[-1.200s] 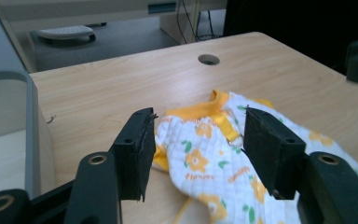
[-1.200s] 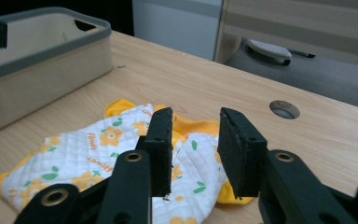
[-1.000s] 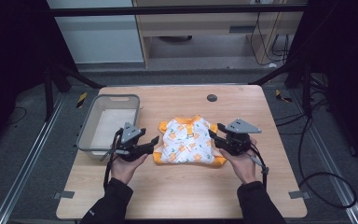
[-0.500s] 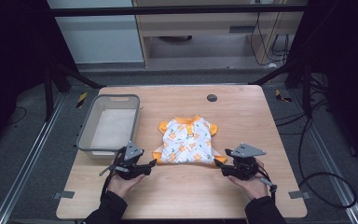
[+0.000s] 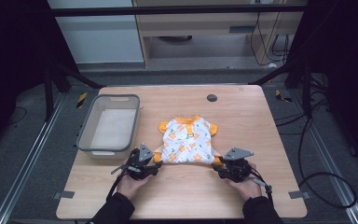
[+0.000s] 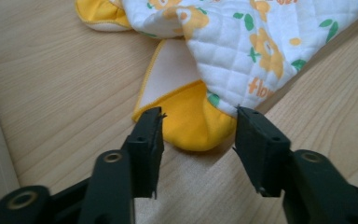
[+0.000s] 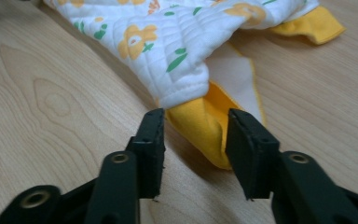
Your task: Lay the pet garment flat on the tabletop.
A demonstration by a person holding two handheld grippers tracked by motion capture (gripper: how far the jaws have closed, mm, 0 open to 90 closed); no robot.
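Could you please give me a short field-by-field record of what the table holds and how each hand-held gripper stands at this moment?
surface: wooden table
garment: small quilted baby top, white with flower print and orange cuffs, lying spread flat
bin: grey plastic bin, left of the garment, looks empty
left hand-held gripper: open, jaws either side of an orange cuff
right hand-held gripper: open, jaws either side of the other orange cuff
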